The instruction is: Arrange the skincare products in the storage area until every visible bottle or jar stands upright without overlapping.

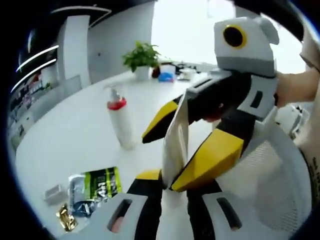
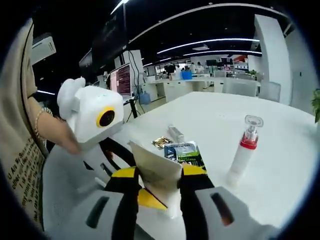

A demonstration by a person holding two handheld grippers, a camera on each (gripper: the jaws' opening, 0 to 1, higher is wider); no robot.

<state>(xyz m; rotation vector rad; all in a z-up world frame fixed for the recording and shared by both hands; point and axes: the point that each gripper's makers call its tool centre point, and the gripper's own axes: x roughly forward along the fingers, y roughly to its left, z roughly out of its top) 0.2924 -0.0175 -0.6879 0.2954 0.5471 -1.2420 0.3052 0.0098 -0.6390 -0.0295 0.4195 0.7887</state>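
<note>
Both grippers meet over the white table [image 1: 75, 130] on one white tube [image 1: 175, 145], a flat squeeze tube by its look. In the left gripper view the left gripper [image 1: 167, 187] has its yellow-tipped jaws clenched on the tube's lower part, while the right gripper [image 1: 185, 145] reaches in from the right and pinches the same tube higher up. The right gripper view agrees: the right gripper [image 2: 159, 182] has its jaws closed on the tube [image 2: 157, 170], with the left gripper [image 2: 107, 150] coming in from the left beneath it. The tube is held in the air, tilted, not standing. A pump bottle [image 1: 120, 122] with a red collar stands upright on the table, well apart from the tube. Near the table edge lie a green and silver sachet [image 1: 95, 190], a small gold wrapper [image 1: 66, 218] and a small pale flat packet [image 1: 54, 192], all flat, the sachet and wrapper close together. A potted plant [image 1: 141, 60] sits far back. Judgement: this looks like a handover or re-grip before setting the tube upright. Risks: a soft tube pinched from two sides may buckle or slip when one gripper lets go; set down tilted on its narrow end it will likely topple, perhaps onto the sachet; a wide swing could knock the bottle over.
</note>
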